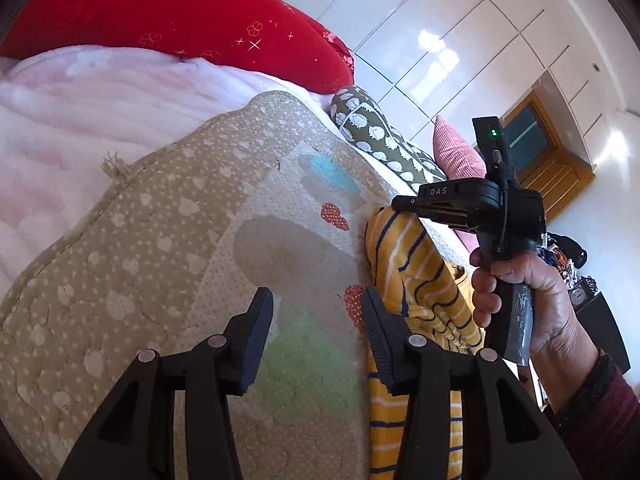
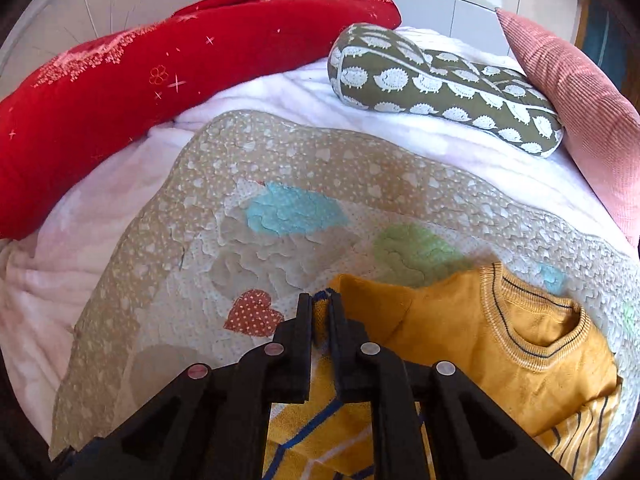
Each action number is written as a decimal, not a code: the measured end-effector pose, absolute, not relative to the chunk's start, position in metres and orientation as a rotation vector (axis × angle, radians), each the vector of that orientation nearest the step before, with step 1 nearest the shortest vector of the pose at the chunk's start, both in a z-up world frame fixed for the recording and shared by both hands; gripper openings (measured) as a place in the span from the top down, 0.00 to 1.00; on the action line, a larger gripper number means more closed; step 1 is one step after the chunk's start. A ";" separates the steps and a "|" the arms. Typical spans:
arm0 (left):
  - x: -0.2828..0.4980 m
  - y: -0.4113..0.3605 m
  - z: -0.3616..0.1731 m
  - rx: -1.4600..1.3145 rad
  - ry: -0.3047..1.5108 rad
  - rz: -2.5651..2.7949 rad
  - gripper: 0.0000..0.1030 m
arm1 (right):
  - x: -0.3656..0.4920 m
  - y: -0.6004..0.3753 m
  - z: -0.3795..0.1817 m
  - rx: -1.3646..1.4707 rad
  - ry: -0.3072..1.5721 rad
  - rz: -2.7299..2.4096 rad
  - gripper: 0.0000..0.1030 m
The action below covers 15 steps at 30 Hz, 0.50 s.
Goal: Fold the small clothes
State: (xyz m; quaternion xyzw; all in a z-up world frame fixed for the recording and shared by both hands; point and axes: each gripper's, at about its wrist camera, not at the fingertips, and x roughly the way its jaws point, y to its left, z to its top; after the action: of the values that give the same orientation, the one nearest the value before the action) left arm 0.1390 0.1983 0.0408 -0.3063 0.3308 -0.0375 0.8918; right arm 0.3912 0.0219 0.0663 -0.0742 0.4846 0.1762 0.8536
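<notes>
Mustard-yellow knitted child's sweater with thin navy and white stripes (image 2: 492,336): lies on a beige quilted cotton mat with white hearts and pastel patches (image 2: 280,168), toward its right side, ribbed round collar facing up in the right wrist view. Right tongs (image 2: 321,312): jaws pressed together on a folded edge of the sweater, a sliver of yellow and navy fabric showing between the fingers. Left tongs (image 1: 318,320): jaws apart, nothing between them, held above the mat with the right finger just beside the striped part of the sweater. Right hand (image 1: 520,296): wraps the grey handle of the right tongs, seen in the left wrist view. Mat rests on a pale pink fleece blanket (image 2: 72,240) covering the bed. Red plush quilt with small flower and star prints (image 2: 140,80): heaped along the far left. Olive-green bolster pillow printed with white hedgehogs (image 2: 440,84): lies at the far edge. Pink corduroy cushion (image 2: 576,104): leans beside the bolster, touching its right end. Glossy white panelled wardrobe doors (image 1: 460,32): behind the bed.
</notes>
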 end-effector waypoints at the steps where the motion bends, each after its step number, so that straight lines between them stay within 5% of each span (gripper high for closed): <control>1: 0.139 0.199 0.039 -0.631 0.689 -0.076 0.57 | 0.392 0.023 0.065 -0.177 1.010 0.339 0.89; 6: 0.142 0.199 0.035 -0.658 0.710 -0.105 0.55 | 0.364 -0.029 0.097 -0.099 0.922 0.285 0.61; 15: 0.132 0.196 0.043 -0.671 0.698 -0.124 0.51 | 0.256 -0.154 0.094 -0.038 1.014 0.238 0.61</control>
State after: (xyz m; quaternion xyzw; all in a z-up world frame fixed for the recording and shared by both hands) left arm 0.1316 0.1957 0.0429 -0.3224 0.3352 -0.0595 0.8833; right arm 0.2559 -0.1536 0.0938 -0.0181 0.4844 0.1137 0.8672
